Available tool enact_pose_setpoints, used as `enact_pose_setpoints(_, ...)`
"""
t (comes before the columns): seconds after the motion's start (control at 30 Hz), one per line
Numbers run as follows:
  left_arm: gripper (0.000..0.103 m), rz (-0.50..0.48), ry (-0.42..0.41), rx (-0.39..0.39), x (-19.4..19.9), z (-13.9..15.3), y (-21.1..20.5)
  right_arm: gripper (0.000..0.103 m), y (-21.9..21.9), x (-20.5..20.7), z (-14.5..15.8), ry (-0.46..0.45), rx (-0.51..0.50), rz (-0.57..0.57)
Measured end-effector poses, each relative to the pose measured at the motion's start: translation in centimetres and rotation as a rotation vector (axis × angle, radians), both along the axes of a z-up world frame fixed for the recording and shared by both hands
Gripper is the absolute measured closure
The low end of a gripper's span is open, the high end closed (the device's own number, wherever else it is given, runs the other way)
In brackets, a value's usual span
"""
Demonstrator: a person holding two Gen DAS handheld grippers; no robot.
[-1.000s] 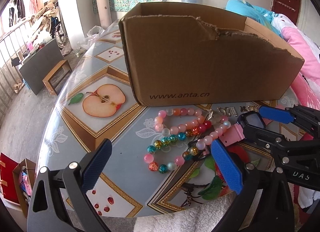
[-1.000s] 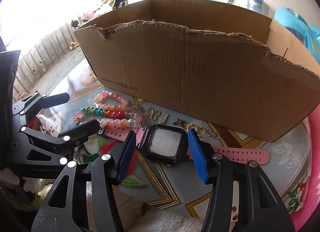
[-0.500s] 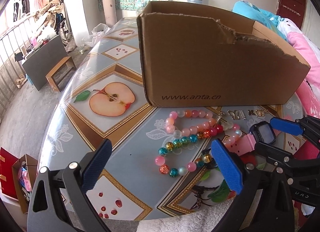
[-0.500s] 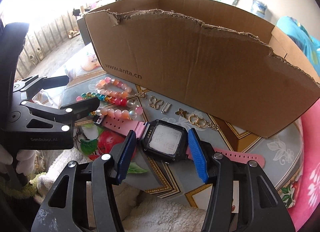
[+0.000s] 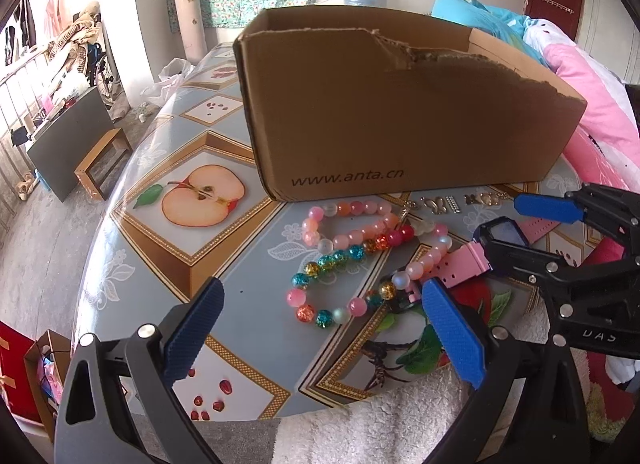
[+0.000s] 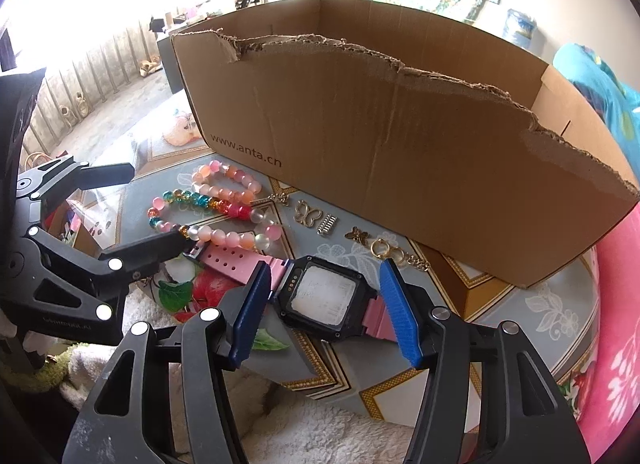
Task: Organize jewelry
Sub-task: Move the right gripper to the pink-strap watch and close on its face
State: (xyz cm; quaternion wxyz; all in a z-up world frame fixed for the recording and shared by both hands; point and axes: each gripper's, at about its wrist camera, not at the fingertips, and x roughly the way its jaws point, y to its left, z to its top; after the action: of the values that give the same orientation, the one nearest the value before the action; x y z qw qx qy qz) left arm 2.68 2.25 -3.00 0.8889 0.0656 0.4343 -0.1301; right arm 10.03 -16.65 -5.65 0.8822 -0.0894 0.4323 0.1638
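Observation:
A black-cased watch (image 6: 320, 298) with a pink strap (image 6: 232, 262) sits between the blue pads of my right gripper (image 6: 326, 270). Its jaws are opening; a thin gap shows at the right pad. From the left wrist view, the same watch (image 5: 500, 232) is tilted up in the right gripper (image 5: 520, 229), its strap sloping down to the table. A pink bead bracelet (image 5: 352, 223) and a multicoloured bead bracelet (image 5: 332, 264) lie in front of the cardboard box (image 5: 400, 111). My left gripper (image 5: 322, 292) is open and empty just before the beads.
Small gold charms (image 6: 308, 215), a little spring (image 6: 327, 225) and gold rings (image 6: 382, 248) lie along the foot of the torn box wall (image 6: 400, 143). The table (image 5: 160, 264) has a fruit-print cover. A white fluffy cloth (image 5: 380, 424) lies at its near edge, and pink bedding (image 5: 592, 103) at the right.
The right pads have spread slightly from the watch case. In the left wrist view, the box and beads have shifted a little to the right. The left jaws stay wide.

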Motion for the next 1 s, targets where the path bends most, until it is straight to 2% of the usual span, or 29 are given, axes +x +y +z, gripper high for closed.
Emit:
enact_pose_setpoints(0.17, 0.006, 0.017, 0.017, 0.029, 0.4, -0.7, -0.3, 0.047, 0.1, -0.1, -0.5, 0.006, -0.006, 0.022)
enact_pose_setpoints(0.5, 0.006, 0.086, 0.045, 0.008, 1.4, -1.4, 0.8, 0.046, -0.5, -1.0, -0.3, 0.005, -0.015, 0.063)
enact_pose_setpoints(0.63, 0.006, 0.104, 0.042, -0.001, 1.7, -1.4, 1.1, 0.042, -0.5, -1.6, -0.5, 0.000, -0.051, 0.111)
enact_pose_setpoints(0.77, 0.006, 0.087, -0.010, -0.010, 0.7, -0.5, 1.4, 0.040, 0.1, -2.2, -1.0, -0.023, -0.128, 0.170)
enact_pose_setpoints(0.87, 0.006, 0.042, -0.081, 0.004, -1.0, 0.4, 1.2, 0.041, 0.0, -2.1, -1.0, -0.010, -0.126, 0.197)
enact_pose_setpoints(1.0, 0.009, -0.049, -0.129, 0.009, -2.7, 1.1, 0.2, 0.052, -0.7, -2.2, -0.7, -0.008, -0.128, 0.209)
